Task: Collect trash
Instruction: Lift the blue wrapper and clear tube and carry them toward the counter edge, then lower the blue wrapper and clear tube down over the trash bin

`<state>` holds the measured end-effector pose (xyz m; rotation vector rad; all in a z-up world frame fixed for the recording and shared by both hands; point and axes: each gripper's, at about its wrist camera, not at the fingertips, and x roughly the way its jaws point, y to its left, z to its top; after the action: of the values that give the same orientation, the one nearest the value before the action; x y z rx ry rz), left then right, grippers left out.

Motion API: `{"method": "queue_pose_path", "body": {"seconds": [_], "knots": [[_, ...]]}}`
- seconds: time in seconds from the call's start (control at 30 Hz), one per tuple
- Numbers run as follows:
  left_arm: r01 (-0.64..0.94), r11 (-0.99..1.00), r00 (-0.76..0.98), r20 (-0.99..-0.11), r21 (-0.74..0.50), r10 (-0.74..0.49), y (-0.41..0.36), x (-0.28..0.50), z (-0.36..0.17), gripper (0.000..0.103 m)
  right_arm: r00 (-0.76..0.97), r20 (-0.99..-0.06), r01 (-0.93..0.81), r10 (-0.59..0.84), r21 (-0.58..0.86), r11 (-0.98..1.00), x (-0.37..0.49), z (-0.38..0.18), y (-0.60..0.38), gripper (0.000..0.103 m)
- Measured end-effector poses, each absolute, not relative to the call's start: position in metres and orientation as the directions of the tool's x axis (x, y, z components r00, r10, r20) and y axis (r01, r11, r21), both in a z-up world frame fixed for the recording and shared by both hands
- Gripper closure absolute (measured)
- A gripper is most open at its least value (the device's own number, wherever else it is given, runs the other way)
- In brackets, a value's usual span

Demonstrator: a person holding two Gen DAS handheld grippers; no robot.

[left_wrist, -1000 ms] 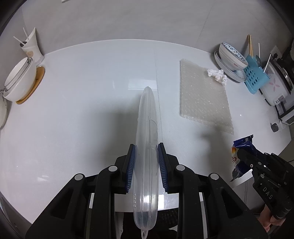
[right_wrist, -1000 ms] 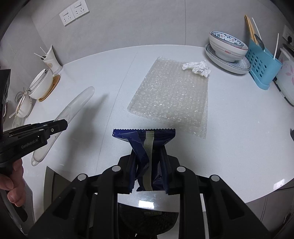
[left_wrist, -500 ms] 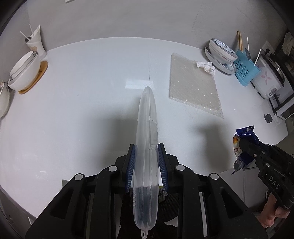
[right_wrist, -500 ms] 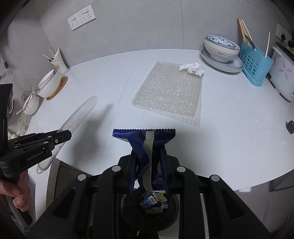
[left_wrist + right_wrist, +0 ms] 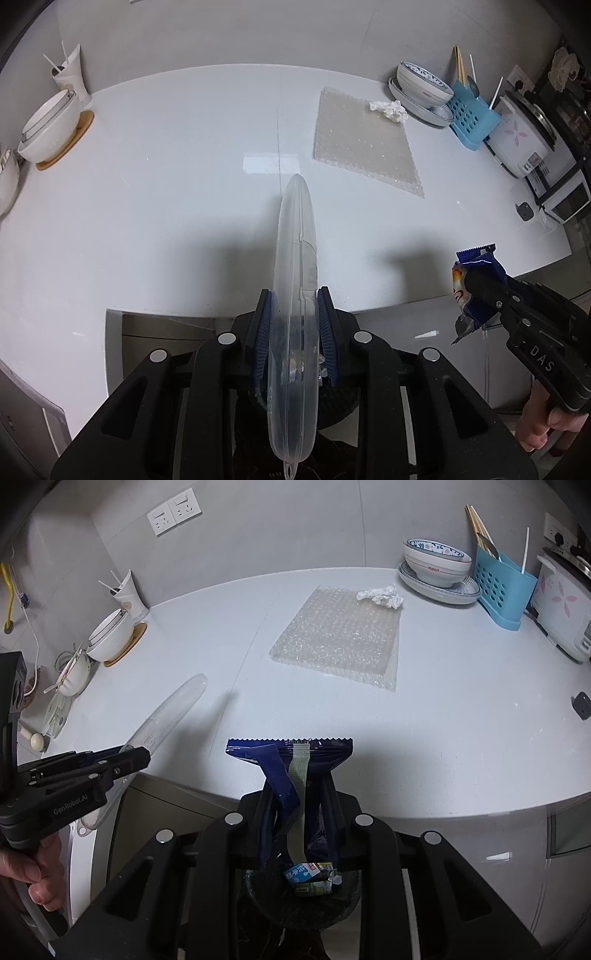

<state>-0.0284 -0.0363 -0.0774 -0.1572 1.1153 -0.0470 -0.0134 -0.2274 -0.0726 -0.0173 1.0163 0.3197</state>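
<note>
My left gripper (image 5: pixel 295 306) is shut on a long clear plastic case (image 5: pixel 295 240) that sticks out forward over the white counter's front edge. In the right wrist view, that case (image 5: pixel 173 705) and the left gripper (image 5: pixel 136 758) show at the left. My right gripper (image 5: pixel 299 794) is shut on a dark blue snack wrapper (image 5: pixel 291 753), seen from the left wrist as a wrapper (image 5: pixel 476 269) hanging off the counter's edge. A black trash bin (image 5: pixel 343 904) stands below both grippers, with a crushed carton (image 5: pixel 306 878) inside. A bubble-wrap sheet (image 5: pixel 340 638) and a crumpled tissue (image 5: pixel 382 594) lie on the counter.
At the back right stand a bowl on a plate (image 5: pixel 437 563), a blue utensil holder (image 5: pixel 502 583) and a rice cooker (image 5: pixel 561 605). A white bowl on a wooden coaster (image 5: pixel 110 635) and a paper cup (image 5: pixel 127 594) sit back left. A hand (image 5: pixel 33 871) holds the left gripper.
Both grippers have drawn back from the counter past its front edge, each keeping its hold. The bin has come into view beneath them.
</note>
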Motion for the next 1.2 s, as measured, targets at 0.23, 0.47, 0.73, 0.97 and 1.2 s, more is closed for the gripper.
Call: {"method": "queue_pose_path", "body": {"seconds": [0.23,0.47,0.73,0.97,1.2], "knots": [[-0.025,0.986,0.435,-0.89,-0.167,-0.14,-0.051,-0.055,-0.092,0.079,0.472,-0.839,-0.286,0.271,0.145,0.947,-0.036,-0.082,-0.236,0.081],[-0.01,0.982,0.426,-0.889,-0.191,-0.169,-0.058,-0.078,-0.107,0.079,0.452,-0.846,-0.296,0.283,0.157,0.942,-0.055,-0.096,-0.244,0.081],[0.001,0.981,0.42,-0.89,-0.196,-0.178,-0.061,-0.099,-0.123,0.079,0.434,-0.853,-0.3,0.29,0.167,0.939,-0.072,-0.109,-0.25,0.081],[0.008,0.979,0.396,-0.899,-0.203,-0.189,-0.063,-0.114,-0.138,0.079,0.389,-0.872,-0.325,0.298,0.173,0.93,-0.087,-0.131,-0.247,0.081],[0.024,0.975,0.394,-0.894,-0.22,-0.212,-0.066,-0.123,-0.154,0.079,0.344,-0.89,-0.34,0.299,0.179,0.923,-0.095,-0.157,-0.243,0.081]]}}
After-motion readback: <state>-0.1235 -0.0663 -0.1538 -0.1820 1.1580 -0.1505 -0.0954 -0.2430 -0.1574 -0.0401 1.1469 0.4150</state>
